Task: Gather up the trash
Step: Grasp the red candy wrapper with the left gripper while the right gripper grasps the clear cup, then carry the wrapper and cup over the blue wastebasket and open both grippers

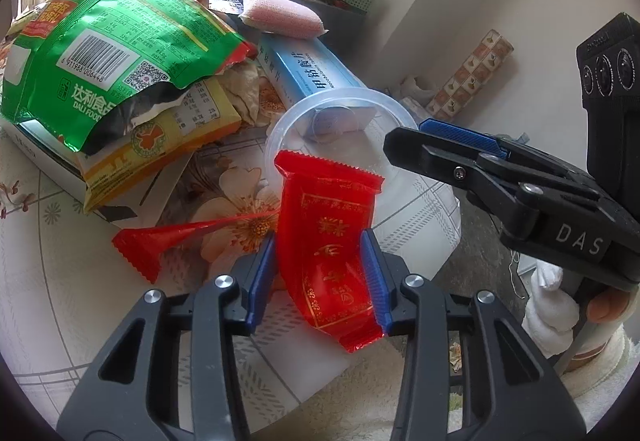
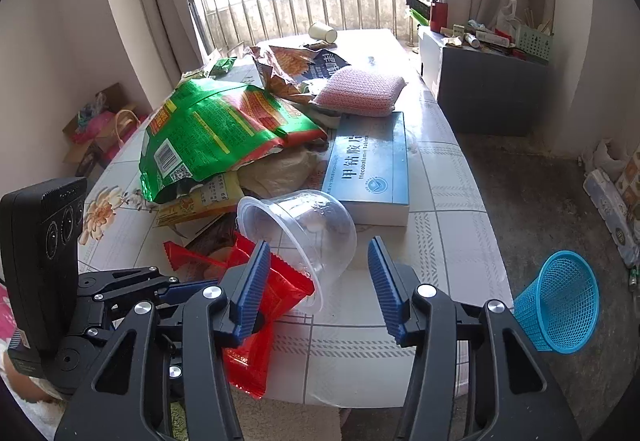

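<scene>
Left gripper (image 1: 323, 273) is closed across the middle of the red wrapper (image 1: 328, 241) at the table (image 1: 48, 301) edge. Right gripper (image 2: 316, 281) is spread, empty, facing the tipped cup (image 2: 298, 231). Judged: wrapper is light, limp, slick film; pinch mid-body. Cup is thin, crushable; grip at the rim. Basket (image 2: 560, 301) stands on the floor

we see a red wrapper (image 1: 332, 257) upright at six o'clock, a clear cup (image 1: 340, 129) tipped at twelve behind it.
</scene>
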The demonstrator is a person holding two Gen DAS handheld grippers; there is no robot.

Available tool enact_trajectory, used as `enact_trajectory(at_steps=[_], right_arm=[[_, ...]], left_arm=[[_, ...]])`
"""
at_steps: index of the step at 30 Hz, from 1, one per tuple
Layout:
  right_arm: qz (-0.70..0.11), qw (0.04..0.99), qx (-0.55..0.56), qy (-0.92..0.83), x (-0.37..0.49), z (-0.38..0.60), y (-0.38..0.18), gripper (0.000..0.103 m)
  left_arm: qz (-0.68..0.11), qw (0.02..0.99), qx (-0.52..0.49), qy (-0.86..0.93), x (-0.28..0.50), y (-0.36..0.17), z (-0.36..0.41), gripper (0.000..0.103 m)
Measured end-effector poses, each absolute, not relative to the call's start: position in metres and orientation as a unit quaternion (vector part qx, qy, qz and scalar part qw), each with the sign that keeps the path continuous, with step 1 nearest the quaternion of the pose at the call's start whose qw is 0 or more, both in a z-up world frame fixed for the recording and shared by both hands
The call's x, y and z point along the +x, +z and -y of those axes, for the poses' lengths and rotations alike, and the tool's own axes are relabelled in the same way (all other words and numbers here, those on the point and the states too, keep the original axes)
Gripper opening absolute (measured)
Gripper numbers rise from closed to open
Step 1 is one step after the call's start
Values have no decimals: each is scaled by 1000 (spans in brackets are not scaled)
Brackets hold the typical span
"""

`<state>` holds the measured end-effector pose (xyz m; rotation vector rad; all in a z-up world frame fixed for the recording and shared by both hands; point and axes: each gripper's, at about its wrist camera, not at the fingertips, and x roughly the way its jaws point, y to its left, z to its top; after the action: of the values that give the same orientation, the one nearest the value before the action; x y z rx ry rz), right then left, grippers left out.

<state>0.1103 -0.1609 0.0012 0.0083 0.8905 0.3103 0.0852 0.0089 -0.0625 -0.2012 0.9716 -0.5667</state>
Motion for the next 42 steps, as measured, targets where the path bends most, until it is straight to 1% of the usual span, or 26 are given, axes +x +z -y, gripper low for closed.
enact_trajectory(at_steps=[3, 4, 5, 6, 8, 10, 12, 16, 21, 26, 30, 35, 38, 42], right_arm=[[-447, 883, 6, 144, 118, 161, -11, 30], [-450, 882, 9, 140, 120, 162, -14, 24], [-452, 882, 14, 137, 122, 164, -16, 21], [-453, 881, 19, 135, 123, 167, -17, 17], [-454, 881, 31, 130, 126, 172, -20, 13], [-454, 881, 42, 122, 128, 178, -22, 9], [-455, 881, 61, 119, 128, 186, -25, 7], [-449, 880, 101, 117, 126, 205, -27, 6], [-427, 886, 146, 103, 111, 242, -18, 6], [-392, 899, 196, 24, 85, 317, -7, 6], [-375, 883, 277, -54, 61, 400, -17, 6], [-370, 843, 368, -133, 46, 494, -52, 6], [-375, 816, 409, -159, 51, 535, -80, 6], [-384, 782, 457, -178, 67, 580, -118, 6]], left_arm=[[-456, 845, -77, -268, 87, -62, -3, 28], [-457, 844, -75, -269, 87, -62, -3, 22], [-458, 845, -72, -268, 86, -62, -1, 17], [-457, 844, -70, -270, 85, -63, -1, 16], [-456, 844, -69, -273, 84, -62, -1, 9], [-448, 848, -66, -276, 80, -59, -1, 4], [-437, 852, -61, -281, 77, -54, -1, 2], [-423, 852, -68, -300, 69, -38, -2, 1], [-389, 857, -41, -336, 64, -9, 20, 1], [-367, 842, -5, -396, 74, 15, 77, 1], [-389, 805, 10, -448, 105, 26, 148, 1], [-469, 743, 25, -477, 163, 4, 257, 1], [-511, 715, 45, -475, 193, -26, 322, 2], [-535, 702, 72, -465, 213, -65, 387, 2]])
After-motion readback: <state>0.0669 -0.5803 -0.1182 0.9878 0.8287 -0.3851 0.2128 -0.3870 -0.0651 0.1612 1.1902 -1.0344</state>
